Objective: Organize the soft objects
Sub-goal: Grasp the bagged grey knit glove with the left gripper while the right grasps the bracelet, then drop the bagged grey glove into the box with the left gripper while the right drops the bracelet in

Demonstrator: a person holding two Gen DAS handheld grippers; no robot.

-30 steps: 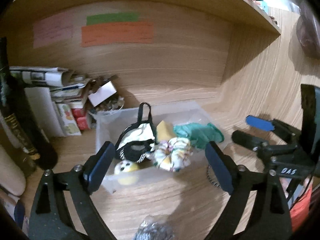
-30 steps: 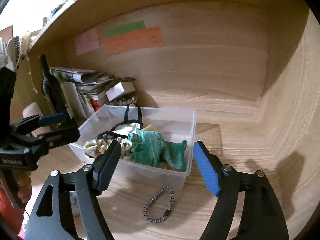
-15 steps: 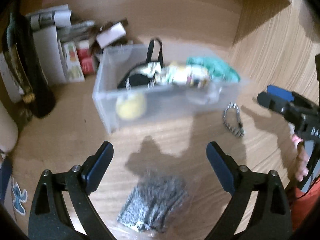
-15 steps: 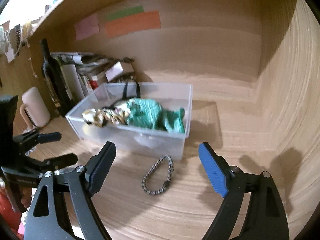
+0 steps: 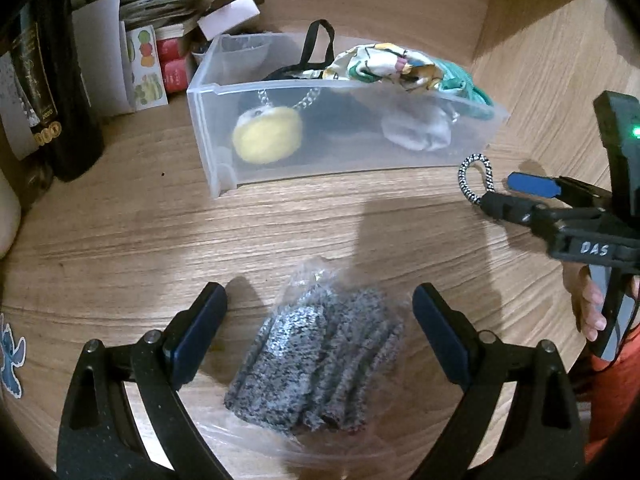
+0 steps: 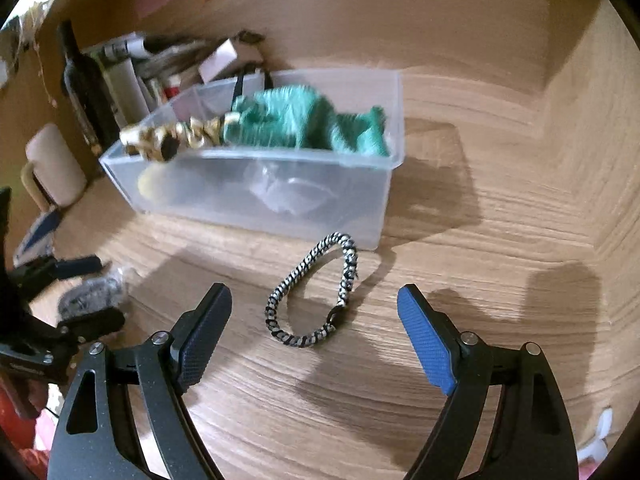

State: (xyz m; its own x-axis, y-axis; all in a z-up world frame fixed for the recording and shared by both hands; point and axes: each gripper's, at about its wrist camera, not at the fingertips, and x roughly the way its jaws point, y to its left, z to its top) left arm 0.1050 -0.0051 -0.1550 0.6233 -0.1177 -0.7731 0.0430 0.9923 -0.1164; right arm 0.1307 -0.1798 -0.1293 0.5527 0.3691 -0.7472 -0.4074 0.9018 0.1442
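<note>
Both grippers have dropped toward the desk since a second ago, left gripper (image 5: pixel 320 320) wide astride the bagged grey knit (image 5: pixel 316 356), right gripper (image 6: pixel 314 320) wide over the braided bracelet (image 6: pixel 316 288) before the clear bin (image 6: pixel 256 196); closing looks next.
</note>
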